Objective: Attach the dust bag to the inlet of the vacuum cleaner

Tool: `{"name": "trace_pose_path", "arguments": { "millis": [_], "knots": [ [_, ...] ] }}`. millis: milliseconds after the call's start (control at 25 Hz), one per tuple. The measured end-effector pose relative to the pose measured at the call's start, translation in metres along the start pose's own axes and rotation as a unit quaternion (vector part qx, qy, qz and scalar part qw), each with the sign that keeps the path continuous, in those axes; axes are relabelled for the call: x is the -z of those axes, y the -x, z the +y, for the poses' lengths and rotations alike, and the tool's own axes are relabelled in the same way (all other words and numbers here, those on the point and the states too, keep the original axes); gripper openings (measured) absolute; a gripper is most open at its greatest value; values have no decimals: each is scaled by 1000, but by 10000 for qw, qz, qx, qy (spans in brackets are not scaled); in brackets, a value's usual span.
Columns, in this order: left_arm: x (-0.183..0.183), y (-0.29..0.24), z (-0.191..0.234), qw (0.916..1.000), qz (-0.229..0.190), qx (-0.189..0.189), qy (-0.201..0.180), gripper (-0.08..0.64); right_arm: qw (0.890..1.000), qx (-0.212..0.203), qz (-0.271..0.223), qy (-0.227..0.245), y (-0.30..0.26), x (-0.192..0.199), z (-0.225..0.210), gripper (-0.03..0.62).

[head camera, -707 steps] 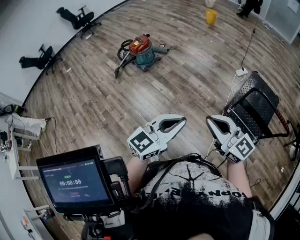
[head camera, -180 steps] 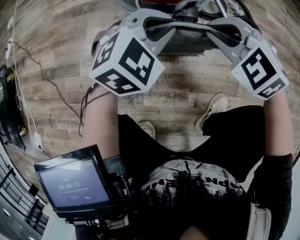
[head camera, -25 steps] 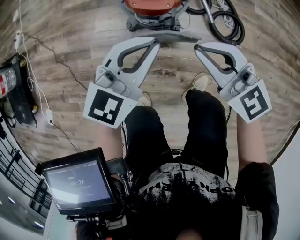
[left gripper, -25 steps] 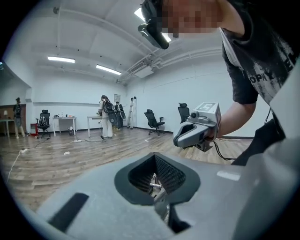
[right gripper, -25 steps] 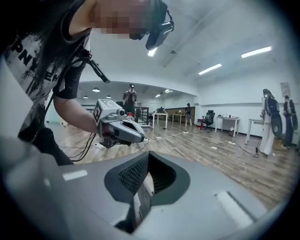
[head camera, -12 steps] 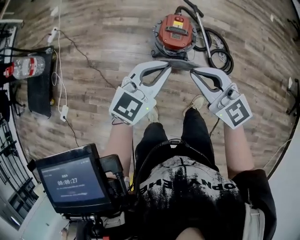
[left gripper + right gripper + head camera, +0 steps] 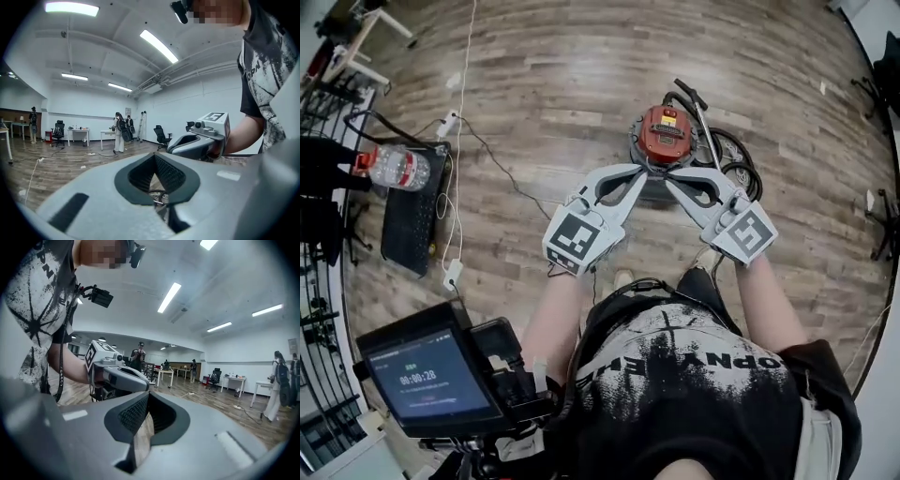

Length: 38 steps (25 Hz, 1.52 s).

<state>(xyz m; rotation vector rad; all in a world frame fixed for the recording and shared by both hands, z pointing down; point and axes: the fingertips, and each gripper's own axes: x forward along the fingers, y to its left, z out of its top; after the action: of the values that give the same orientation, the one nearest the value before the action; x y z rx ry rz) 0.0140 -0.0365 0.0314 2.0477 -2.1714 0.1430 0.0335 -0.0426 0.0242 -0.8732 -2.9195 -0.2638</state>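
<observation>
The vacuum cleaner [image 7: 661, 133] stands on the wooden floor [image 7: 553, 84] ahead of you, a round canister with a red top. Its black hose [image 7: 737, 157] lies coiled on the floor at its right side, and its wand [image 7: 701, 111] runs along the same side. In the head view, a dark grey shape [image 7: 652, 191] shows at the canister's near edge. It is too far hidden behind the tools to identify.

Your left gripper [image 7: 640, 172] and your right gripper [image 7: 671, 180] are held out in front of you, converging so that their tips sit just beside each other. In the head view, both tips overlap the near edge of the canister. Each gripper view looks out across the room, not down at the floor.

- Left gripper: jaws together, nothing between them.
- Right gripper: jaws together, nothing between them.
- Each gripper appears in the other's view, close alongside.

To your left, well apart from the vacuum cleaner, a water bottle [image 7: 394, 167] lies at the far end of a black mat [image 7: 412, 220]. A white cable [image 7: 464, 84] runs across the floor to a power strip [image 7: 450, 275] near the mat. A screen [image 7: 431, 382] is mounted at your lower left.

The left gripper view shows a person with a backpack [image 7: 119, 133] standing beside tables [image 7: 79, 133] at the far wall.
</observation>
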Motion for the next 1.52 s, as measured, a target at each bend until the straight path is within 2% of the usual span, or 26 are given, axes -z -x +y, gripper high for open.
{"name": "trace_pose_path", "arguments": {
  "millis": [120, 280, 440, 600, 960, 1160, 1520],
  "knots": [
    [-6, 25, -4, 10000, -28, 76, 0, 3, 9995, 236, -191, -16, -6, -24, 17, 5],
    [-10, 58, -12, 9998, -52, 123, -135, 3, 9986, 337, -328, -256, -15, -42, 43, 5],
    [-24, 84, -29, 9996, -126, 175, -188, 3, 9987, 372, -178, -307, -8, -58, 68, 5],
    [-18, 111, -26, 9996, -91, -6, -274, 3, 9989, 184, -135, -402, -22, -57, 87, 5],
    [0, 131, -32, 9997, 5, -124, -217, 3, 9994, -16, -190, -288, -37, -44, 107, 5],
    [8, 141, -41, 9997, 25, -83, -248, 3, 9997, 69, 75, -217, -34, -34, 118, 5],
    [-1, 141, -37, 9992, -10, 20, -389, 3, 9997, 227, -105, -36, -30, -49, 115, 5]
  ]
}}
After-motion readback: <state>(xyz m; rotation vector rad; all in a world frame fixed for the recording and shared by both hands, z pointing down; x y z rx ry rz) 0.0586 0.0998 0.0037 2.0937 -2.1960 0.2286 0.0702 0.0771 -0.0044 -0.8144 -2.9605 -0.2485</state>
